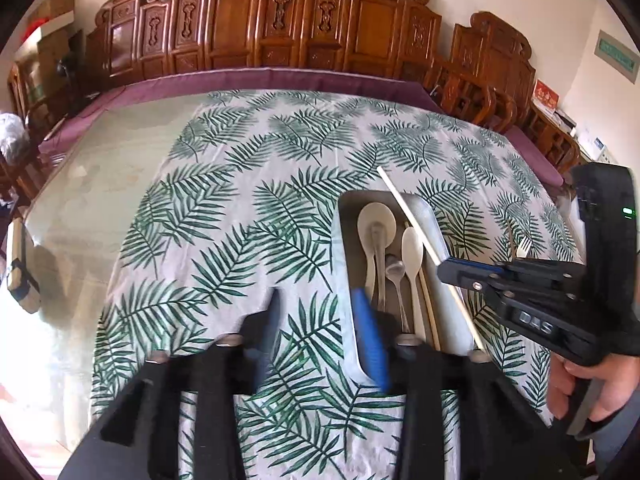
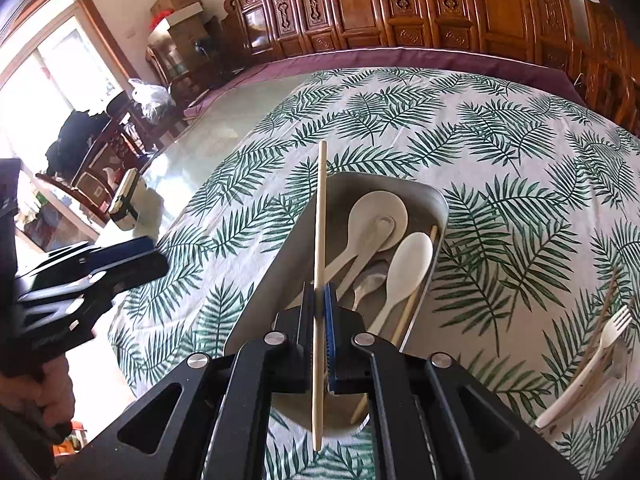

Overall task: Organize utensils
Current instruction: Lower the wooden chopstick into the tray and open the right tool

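Observation:
A metal tray [image 2: 438, 202] sits on the leaf-print cloth and holds two white spoons [image 2: 376, 216], a metal spoon [image 2: 370, 282] and a wooden chopstick [image 2: 412, 304]. My right gripper [image 2: 319, 300] is shut on a pale chopstick [image 2: 320, 220], which hangs over the tray's left wall. In the left wrist view that gripper [image 1: 452, 270] comes in from the right, and its chopstick [image 1: 404, 204] slants across the tray [image 1: 346, 240]. My left gripper [image 1: 320, 332] is open at the tray's near left corner, with nothing between its fingers. A white fork [image 2: 600, 340] lies right of the tray.
A thin brown stick [image 2: 604, 304] lies by the fork. A small boxy device [image 2: 126, 200] stands on the bare glass tabletop to the left. Carved wooden chairs [image 1: 280, 28] line the table's far edge. A hand [image 1: 592, 384] grips the right tool's handle.

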A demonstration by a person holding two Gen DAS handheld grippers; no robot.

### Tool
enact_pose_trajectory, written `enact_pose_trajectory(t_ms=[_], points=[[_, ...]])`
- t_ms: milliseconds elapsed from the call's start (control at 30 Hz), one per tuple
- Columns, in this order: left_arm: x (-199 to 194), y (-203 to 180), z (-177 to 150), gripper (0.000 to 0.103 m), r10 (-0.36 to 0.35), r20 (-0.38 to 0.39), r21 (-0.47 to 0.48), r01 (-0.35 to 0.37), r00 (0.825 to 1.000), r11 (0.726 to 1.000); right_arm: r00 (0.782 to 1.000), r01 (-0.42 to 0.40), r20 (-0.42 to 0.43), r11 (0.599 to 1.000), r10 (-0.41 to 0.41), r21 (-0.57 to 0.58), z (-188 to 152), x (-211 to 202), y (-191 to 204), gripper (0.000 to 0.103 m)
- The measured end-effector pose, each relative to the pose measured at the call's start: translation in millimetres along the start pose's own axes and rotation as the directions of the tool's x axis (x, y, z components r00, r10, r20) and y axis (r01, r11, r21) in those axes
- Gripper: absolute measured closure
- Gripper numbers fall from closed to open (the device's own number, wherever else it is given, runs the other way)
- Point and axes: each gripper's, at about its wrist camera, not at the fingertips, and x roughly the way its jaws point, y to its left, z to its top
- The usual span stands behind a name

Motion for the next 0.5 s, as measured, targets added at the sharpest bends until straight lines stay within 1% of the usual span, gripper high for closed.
enact_pose_trajectory(t_ms=[67, 133, 167, 233, 333, 500], points=[[-3, 2, 0, 0.043, 0.002, 0.007, -0.002, -0.002, 1.0, 1.0, 1.0, 0.01, 0.008, 1.0, -0.01, 0.009, 2, 4, -1, 0.097], [-4, 5, -2, 0.038, -0.001, 0.01, -0.006, 0.001, 1.0, 1.0, 1.0, 0.012, 0.005, 1.0, -0.012, 0.015, 2, 10, -2, 0.097], [-3, 6, -2, 0.032, -0.002, 0.006, -0.008, 0.002, 1.0, 1.0, 1.0, 0.012, 0.0, 1.0, -0.012, 0.017, 1, 12, -2, 0.097], [-3, 6, -3, 0.027, 0.013, 0.0, -0.006, -0.013, 1.0, 1.0, 1.0, 0.014, -0.017, 1.0, -0.013, 0.022, -2, 19, -4, 0.097], [-2, 9, -6, 0.025, 0.014, -0.006, -0.007, -0.014, 1.0, 1.0, 0.999, 0.024, -0.033, 1.0, -0.024, 0.014, -7, 26, -6, 0.097], [1, 11, -9, 0.021, 0.027, -0.017, -0.014, -0.027, 0.999, 1.0, 0.999, 0.009, -0.05, 0.999, -0.008, 0.031, -11, 33, -9, 0.097]])
